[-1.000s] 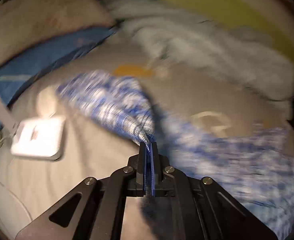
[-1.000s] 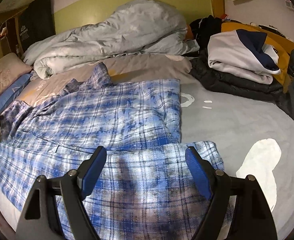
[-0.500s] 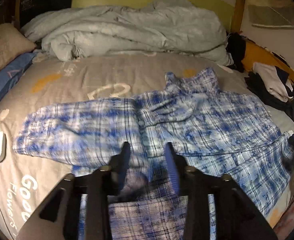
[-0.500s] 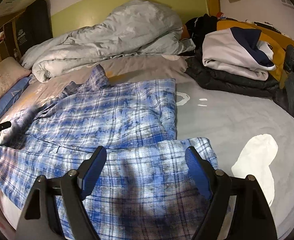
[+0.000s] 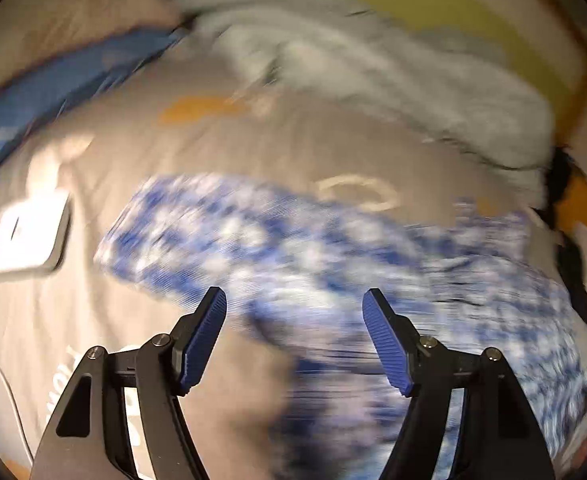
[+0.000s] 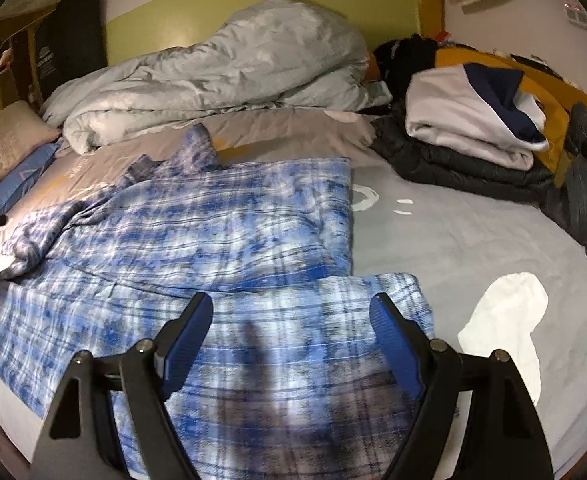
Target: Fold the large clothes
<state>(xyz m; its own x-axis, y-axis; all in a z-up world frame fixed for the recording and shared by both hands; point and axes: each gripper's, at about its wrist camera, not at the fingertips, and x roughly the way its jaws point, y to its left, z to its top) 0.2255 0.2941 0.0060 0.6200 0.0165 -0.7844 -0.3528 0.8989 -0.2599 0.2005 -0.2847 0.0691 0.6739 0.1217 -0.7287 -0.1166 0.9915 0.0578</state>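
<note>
A blue and white plaid shirt [image 6: 229,236] lies spread on the grey bed sheet [image 6: 453,248], its right side folded over the body and a sleeve laid across the near part. In the blurred left wrist view the shirt [image 5: 293,248] lies ahead with a sleeve reaching left. My left gripper [image 5: 293,332] is open and empty, just above the shirt's near edge. My right gripper [image 6: 291,336] is open and empty, hovering over the folded sleeve.
A rumpled grey duvet [image 6: 221,76] lies at the back of the bed. Folded jackets [image 6: 469,128] are stacked at the right. A white box [image 5: 25,236] lies on the sheet at the left, near pillows [image 6: 5,140]. A white patch [image 6: 505,320] is printed on the sheet.
My left gripper held the shirt's sleeve a second ago, then let go and opened wide. Its view has swung back to the left. My right gripper has stayed open and nearly still.
</note>
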